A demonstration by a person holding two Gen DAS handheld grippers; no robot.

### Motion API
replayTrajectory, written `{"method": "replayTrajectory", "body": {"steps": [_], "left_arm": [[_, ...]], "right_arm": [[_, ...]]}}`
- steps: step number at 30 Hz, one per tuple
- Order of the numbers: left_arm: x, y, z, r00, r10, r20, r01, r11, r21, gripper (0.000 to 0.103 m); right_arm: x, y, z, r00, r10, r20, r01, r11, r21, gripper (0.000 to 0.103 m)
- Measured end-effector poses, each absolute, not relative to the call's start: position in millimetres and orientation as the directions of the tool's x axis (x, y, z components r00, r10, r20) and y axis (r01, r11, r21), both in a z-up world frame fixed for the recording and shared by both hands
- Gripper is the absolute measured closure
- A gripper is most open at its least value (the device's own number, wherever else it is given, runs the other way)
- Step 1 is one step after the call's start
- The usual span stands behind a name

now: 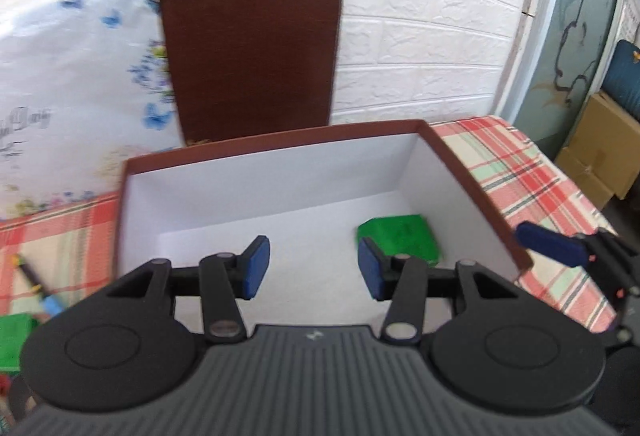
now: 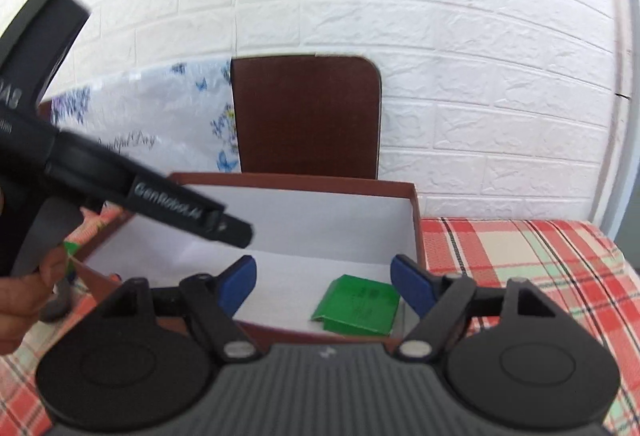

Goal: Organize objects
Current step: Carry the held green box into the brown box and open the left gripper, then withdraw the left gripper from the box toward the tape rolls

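Lying in box, green packet, below right claw

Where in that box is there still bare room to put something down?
Most of the box floor is bare: from the left wall to the green packet in its right near corner. Outside its left wall, the checked cloth is crowded with small items.

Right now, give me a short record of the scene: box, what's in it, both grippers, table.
box: open, brown outside, white inside, on plaid cloth
contents: one green packet, near the right wall
left gripper: open, nothing between the pads, over the box
right gripper: open, nothing held, at the near rim
lid: upright behind the box
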State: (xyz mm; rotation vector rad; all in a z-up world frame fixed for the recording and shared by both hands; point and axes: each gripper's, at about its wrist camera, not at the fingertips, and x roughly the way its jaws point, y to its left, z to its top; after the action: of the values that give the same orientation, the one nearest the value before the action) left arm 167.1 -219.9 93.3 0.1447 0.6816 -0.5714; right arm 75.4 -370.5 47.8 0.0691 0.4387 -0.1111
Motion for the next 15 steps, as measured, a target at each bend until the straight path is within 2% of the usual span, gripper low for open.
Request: {"method": "replayTrajectory", "body": {"steps": [6, 12, 15], "left_arm": [[129, -173, 88, 0.670, -0.385, -0.635, 0.490, 0.872, -0.012, 0.052], [107, -134, 77, 0.686, -0.354, -0.635, 0.449, 0.893, -0.012, 0.050], [100, -118, 72, 0.701, -0.329, -0.633, 0.433, 0.901, 0.011, 0.050]], "right_arm": [[17, -356, 63, 0.914, -0.107, -0.390, 0.200, 0.958, 0.206, 0.026], [1, -335, 56, 0.905, -0.046, -0.423, 0.207, 0.916, 0.342, 0.029], [-2, -322, 52, 0.897, -0.024, -0.441, 0.202, 0.910, 0.361, 0.031]]}}
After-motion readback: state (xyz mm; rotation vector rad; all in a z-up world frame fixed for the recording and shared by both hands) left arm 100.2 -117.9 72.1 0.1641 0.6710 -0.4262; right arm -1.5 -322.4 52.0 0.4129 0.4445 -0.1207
